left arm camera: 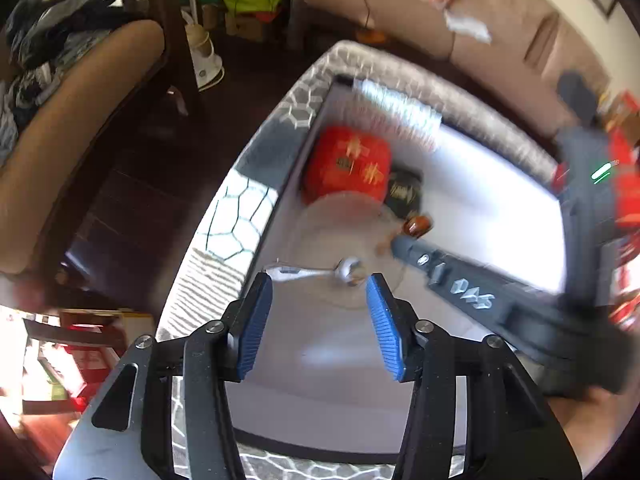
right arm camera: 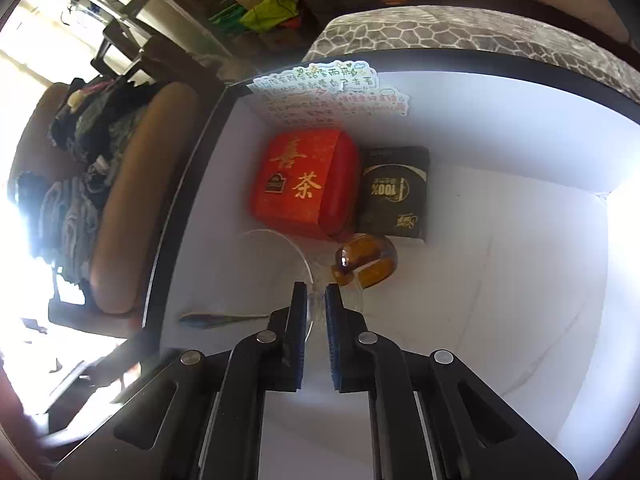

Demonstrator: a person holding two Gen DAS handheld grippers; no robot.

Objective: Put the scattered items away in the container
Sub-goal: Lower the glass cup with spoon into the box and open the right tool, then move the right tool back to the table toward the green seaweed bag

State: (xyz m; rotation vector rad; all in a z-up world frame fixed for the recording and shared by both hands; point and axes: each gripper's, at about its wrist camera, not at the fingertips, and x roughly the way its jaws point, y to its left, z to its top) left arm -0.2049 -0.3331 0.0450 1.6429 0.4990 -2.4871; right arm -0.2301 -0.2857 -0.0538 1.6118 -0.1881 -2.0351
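Note:
A white-lined container [left arm camera: 500, 200] [right arm camera: 520, 208] holds a red tea box [left arm camera: 348, 162] [right arm camera: 304, 184], a dark packet [left arm camera: 404, 194] [right arm camera: 394, 192], a small amber bottle [left arm camera: 416, 226] [right arm camera: 366, 262], a clear glass bowl [left arm camera: 340, 248] [right arm camera: 280, 256] and a metal spoon [left arm camera: 320, 270] [right arm camera: 224, 317]. My left gripper [left arm camera: 320, 312] is open and empty, just above the spoon. My right gripper [right arm camera: 316, 332] is shut on the rim of the clear bowl; it also shows in the left wrist view [left arm camera: 460, 280], reaching in from the right.
A sticker sheet [right arm camera: 328, 96] [left arm camera: 400, 114] leans on the container's far wall. The container sits on a grey patterned cushion [left arm camera: 236, 216] [right arm camera: 460, 28]. A brown chair [left arm camera: 80, 128] with clothes stands left; a beige sofa [left arm camera: 480, 32] lies behind.

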